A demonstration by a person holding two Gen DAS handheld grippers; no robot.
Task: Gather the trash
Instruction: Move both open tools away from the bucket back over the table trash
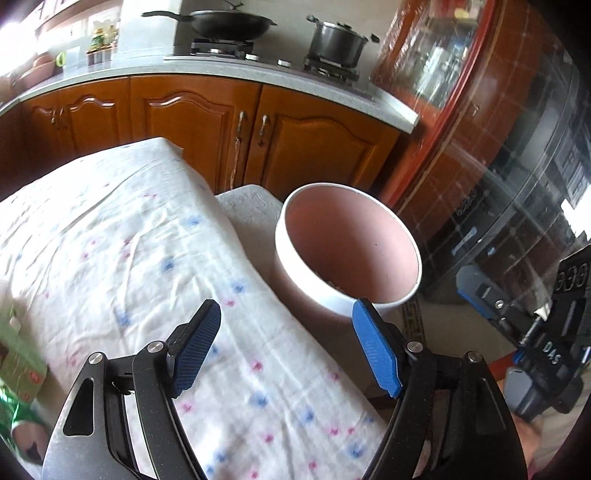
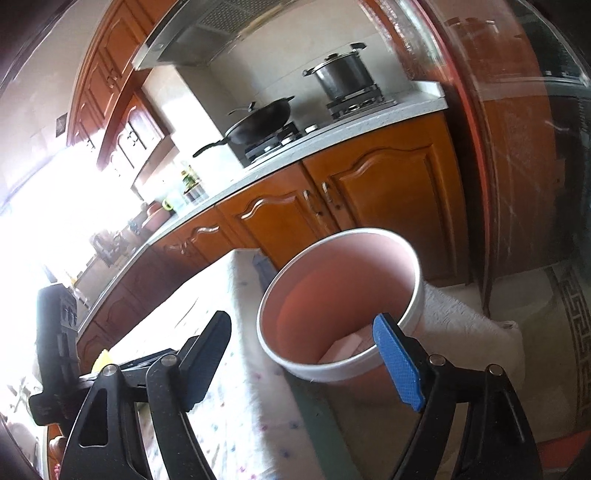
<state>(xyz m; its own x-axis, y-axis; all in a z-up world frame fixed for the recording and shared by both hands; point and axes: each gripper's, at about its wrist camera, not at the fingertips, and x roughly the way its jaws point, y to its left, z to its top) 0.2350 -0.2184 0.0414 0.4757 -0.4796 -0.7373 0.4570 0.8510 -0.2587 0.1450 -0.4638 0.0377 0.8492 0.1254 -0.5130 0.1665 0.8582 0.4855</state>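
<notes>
A white round bin with a pink inside stands beside the right edge of a table covered with a white flowered cloth. My left gripper is open and empty, above the table edge just short of the bin. My right gripper is open and empty, close over the bin. A pale piece of trash lies at the bin's bottom. A green carton and a green wrapper lie at the table's left edge.
A kitchen counter with wooden cabinets runs behind the table, with a wok and a steel pot on the stove. A glass-fronted red cabinet stands to the right. The right gripper's body shows in the left wrist view.
</notes>
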